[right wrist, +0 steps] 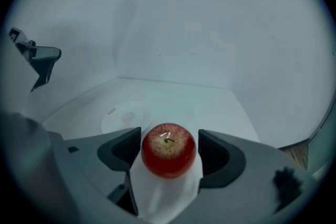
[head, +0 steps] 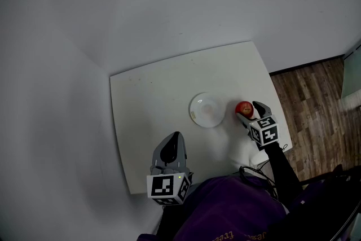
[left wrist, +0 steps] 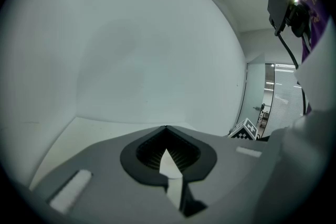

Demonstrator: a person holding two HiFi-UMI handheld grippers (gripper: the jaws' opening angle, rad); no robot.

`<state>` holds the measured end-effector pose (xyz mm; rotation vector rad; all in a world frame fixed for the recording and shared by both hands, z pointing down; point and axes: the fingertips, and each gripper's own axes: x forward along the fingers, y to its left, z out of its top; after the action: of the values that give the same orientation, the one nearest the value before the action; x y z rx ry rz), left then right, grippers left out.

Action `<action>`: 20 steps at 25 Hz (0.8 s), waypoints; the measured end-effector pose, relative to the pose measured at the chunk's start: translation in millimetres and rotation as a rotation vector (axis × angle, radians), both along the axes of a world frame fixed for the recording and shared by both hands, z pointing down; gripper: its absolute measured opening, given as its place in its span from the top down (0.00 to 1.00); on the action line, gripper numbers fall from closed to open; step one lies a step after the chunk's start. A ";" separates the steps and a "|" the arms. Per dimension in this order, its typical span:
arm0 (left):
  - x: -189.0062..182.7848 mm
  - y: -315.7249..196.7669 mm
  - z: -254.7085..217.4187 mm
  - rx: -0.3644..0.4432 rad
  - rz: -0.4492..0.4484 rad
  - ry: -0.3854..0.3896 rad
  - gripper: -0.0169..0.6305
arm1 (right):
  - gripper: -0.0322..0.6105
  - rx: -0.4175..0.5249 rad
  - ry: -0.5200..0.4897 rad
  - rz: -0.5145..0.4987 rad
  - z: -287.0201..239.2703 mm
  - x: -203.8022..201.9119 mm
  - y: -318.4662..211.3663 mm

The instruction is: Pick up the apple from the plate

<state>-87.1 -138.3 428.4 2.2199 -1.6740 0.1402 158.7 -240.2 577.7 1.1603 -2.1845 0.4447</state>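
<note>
Head view first: right gripper (head: 249,112) clamps the red apple (head: 244,108) between its 2 jaws, with the white plate (head: 205,110) just left of it on the white table (head: 141,99). The left gripper (head: 175,139) sits nearer the person. Left gripper view: jaws pressed together, holding nothing. Right gripper view: apple (stem up) fills the gap, plate ahead and left.

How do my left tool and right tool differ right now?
The left tool is shut with nothing in it, while the right tool grips the apple between its jaws. The left tool sits near the front edge of the table, close to the body. The right tool is farther out, just right of the empty plate. Both are grey.
</note>
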 end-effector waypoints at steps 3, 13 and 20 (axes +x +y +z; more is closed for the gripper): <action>1.0 0.0 -0.5 0.004 0.000 -0.001 0.96 | 0.43 0.023 -0.008 0.001 -10.6 0.7 -0.8; -1.5 0.9 -3.1 0.014 -0.009 -0.001 0.96 | 0.43 0.233 -0.156 -0.024 -110.4 -24.0 -10.5; -3.5 1.3 -11.6 0.042 -0.031 -0.002 0.96 | 0.61 0.382 -0.253 -0.106 -176.6 -58.4 6.3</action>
<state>-90.6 -137.0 416.7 2.2236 -1.7266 0.0996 100.3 -233.9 401.2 1.2286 -2.6186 0.1336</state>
